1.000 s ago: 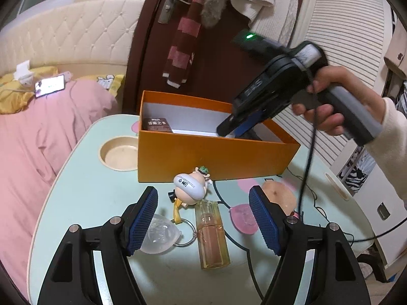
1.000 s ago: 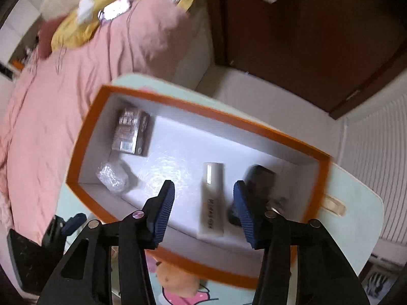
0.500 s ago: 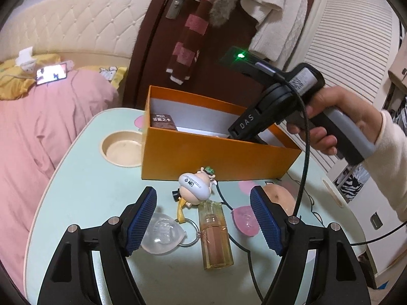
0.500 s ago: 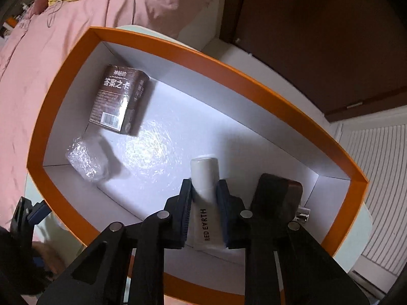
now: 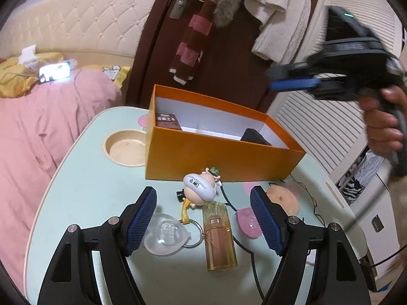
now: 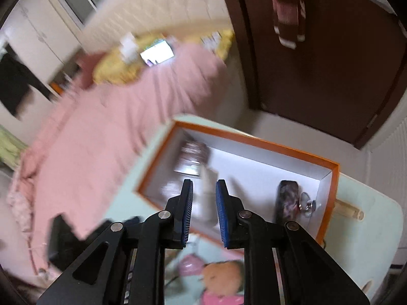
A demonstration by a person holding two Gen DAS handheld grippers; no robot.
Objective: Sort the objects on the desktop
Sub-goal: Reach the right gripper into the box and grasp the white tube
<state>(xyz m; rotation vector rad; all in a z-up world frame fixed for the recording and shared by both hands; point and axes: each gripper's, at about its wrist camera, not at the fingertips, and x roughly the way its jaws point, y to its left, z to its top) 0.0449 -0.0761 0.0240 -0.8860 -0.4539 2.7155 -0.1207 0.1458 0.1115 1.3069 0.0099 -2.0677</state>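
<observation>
Two grippers share the work here, and each sits where its job needs it. The right gripper hangs above the orange box, nose tipped steeply down, its blue pads drawn close on what we read as the white tube. The tube runs straight up the narrow gap between them and looks raised clear of the white box floor, though blur keeps us from being certain. From the left wrist view the person's hand carries that gripper high and to the side of the box, which suits a thing being moved to a tidier spot rather than pressed down. Inside the box a brown card pack lies at the far left end and a dark pouch at the right end, so the middle is free. The left gripper waits low over the mint table with its jaws spread wide and nothing between the pads. It faces the loose things in front of the box, a pig keychain, an amber bottle lying on its side and a clear heart-shaped case, which we judge are next to be sorted
</observation>
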